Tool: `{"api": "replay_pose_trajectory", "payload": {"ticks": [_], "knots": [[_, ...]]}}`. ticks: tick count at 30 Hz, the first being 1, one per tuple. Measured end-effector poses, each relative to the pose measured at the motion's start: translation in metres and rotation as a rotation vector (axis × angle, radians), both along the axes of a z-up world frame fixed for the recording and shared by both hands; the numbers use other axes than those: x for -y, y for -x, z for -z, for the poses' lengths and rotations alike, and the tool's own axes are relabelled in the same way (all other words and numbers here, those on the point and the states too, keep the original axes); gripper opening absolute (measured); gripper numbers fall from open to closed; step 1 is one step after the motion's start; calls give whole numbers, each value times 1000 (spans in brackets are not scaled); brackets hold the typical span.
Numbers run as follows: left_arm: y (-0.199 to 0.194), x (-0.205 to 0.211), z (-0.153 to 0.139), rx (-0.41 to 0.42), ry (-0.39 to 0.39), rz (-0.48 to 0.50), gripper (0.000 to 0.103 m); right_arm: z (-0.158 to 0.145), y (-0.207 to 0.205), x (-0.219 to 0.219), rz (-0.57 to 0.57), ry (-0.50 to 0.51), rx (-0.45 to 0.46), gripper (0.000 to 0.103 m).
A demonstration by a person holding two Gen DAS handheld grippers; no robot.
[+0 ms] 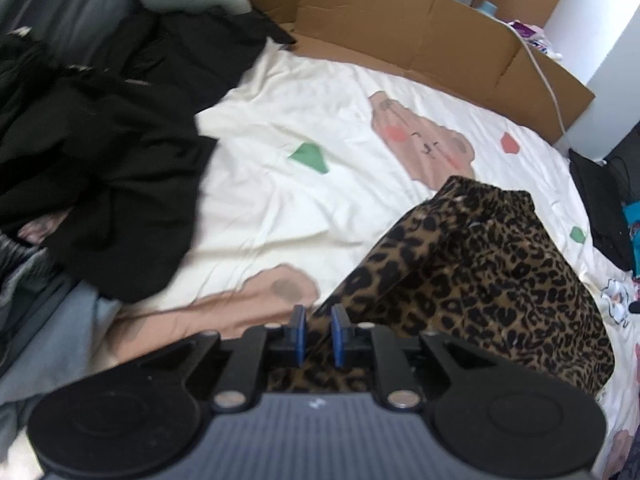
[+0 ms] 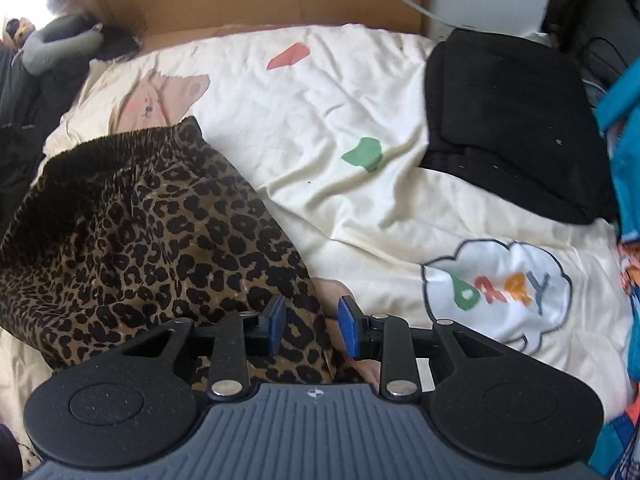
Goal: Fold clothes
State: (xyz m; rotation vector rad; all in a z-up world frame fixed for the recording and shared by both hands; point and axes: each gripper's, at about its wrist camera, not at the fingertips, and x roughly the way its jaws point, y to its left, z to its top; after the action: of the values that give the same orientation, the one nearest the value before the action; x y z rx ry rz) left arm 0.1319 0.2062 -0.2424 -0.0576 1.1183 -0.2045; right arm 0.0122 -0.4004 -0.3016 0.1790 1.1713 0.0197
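A leopard-print garment (image 1: 480, 264) lies bunched on a cream bedsheet (image 1: 304, 208), its gathered waistband at the far end. My left gripper (image 1: 319, 334) has its blue pads close together with a strip of the leopard fabric running between them. In the right wrist view the same garment (image 2: 160, 232) fills the left side. My right gripper (image 2: 312, 328) has a wider gap, and the garment's edge lies between its fingers, against the left pad (image 2: 276, 320).
A heap of black clothes (image 1: 100, 152) covers the left of the bed. A folded black garment (image 2: 512, 128) lies at the far right. A cardboard sheet (image 1: 440, 28) stands along the far edge. Blue and teal items (image 2: 624, 128) sit at the right edge.
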Motion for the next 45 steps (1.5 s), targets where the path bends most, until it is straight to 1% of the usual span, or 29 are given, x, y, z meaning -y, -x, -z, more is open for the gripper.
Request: {"api": "replay_pose_trajectory", "payload": {"ticks": [4,9,11,12,14,16,17,20,21,22,23,25,27,29,33,39,42,45], "knots": [[-11,26,3,37,9,64,14,6,-20,-10,-45,-11,20,36],[-19,63,6,72,-3,180,19,17,-47,-27,-91,-21,56,36],[-19,76,6,93,-2,224,30,22,-58,-34,-104,-27,62,36],[-18,83,7,103,-6,244,33,25,-63,-37,-111,-31,64,36],[-18,95,12,122,-28,285,48,29,-72,-44,-127,-39,68,36],[-19,105,23,129,-67,327,53,36,-80,-51,-143,-42,65,36],[-22,108,30,127,-83,335,53,38,-83,-54,-148,-40,63,36],[-32,114,50,122,-134,353,50,42,-93,-62,-159,-44,66,36],[-36,115,56,119,-165,354,47,43,-96,-64,-160,-50,68,36],[-42,115,60,113,-195,345,34,44,-101,-66,-163,-53,71,36],[-47,112,62,109,-204,329,22,45,-106,-69,-169,-50,73,36],[-60,101,61,102,-172,279,21,47,-117,-74,-181,-45,77,36],[-72,93,63,101,-160,240,19,51,-129,-79,-184,-44,77,36],[-84,86,66,85,-157,215,15,56,-141,-83,-179,-61,80,36],[-102,75,72,62,-143,176,12,61,-158,-91,-190,-62,93,36],[-115,69,79,57,-135,160,11,62,-176,-103,-262,-8,88,36],[-121,67,90,44,-138,174,10,68,-184,-109,-285,13,64,36],[-129,62,103,26,-121,166,10,75,-191,-116,-323,30,39,36]]}}
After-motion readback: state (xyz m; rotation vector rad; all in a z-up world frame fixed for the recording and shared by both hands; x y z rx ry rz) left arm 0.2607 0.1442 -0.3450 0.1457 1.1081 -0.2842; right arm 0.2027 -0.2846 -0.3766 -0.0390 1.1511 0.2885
